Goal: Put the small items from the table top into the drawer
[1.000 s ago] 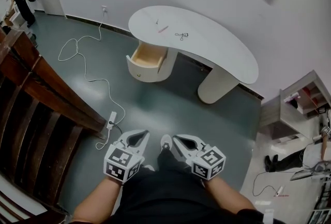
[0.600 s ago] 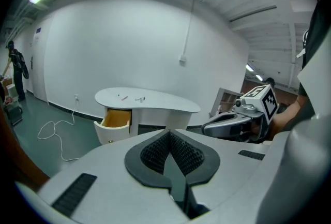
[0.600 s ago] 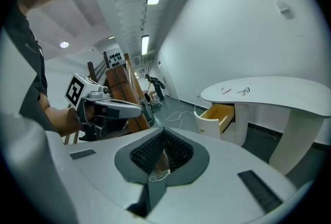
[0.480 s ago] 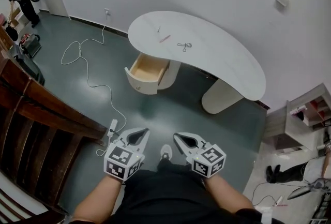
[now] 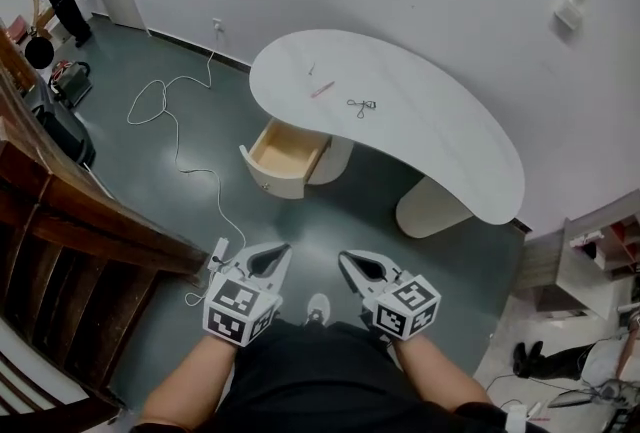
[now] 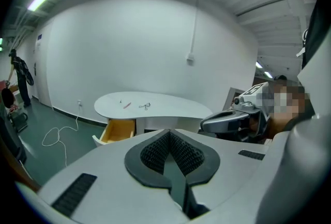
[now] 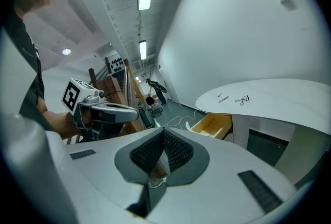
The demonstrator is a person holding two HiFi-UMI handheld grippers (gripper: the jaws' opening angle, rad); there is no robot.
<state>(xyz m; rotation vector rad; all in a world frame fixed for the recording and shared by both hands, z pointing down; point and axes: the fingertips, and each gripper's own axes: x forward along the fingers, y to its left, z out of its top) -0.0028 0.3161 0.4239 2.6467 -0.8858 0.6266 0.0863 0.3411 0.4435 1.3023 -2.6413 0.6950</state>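
Power strip [image 5: 217, 250] on the floor just left of my left gripper [image 5: 272, 256], white cable [image 5: 172, 126] running off ahead-left. Left gripper: jaws fully together, nothing between them. Drawer [image 5: 288, 149] is pulled open, well ahead of my left gripper, wood inside showing. Table [image 5: 440, 136] is far ahead of both grippers, its top over the drawer. On it, well apart from me: small thin item [image 5: 311, 68], pink pen [image 5: 322, 89], eyelash curler [image 5: 360, 107], roughly straight ahead between my two grippers. My right gripper [image 5: 352, 263] is beside the left one, not touching, jaws closed, empty. Both are low, close to my body, my shoe [image 5: 318, 306] between them.
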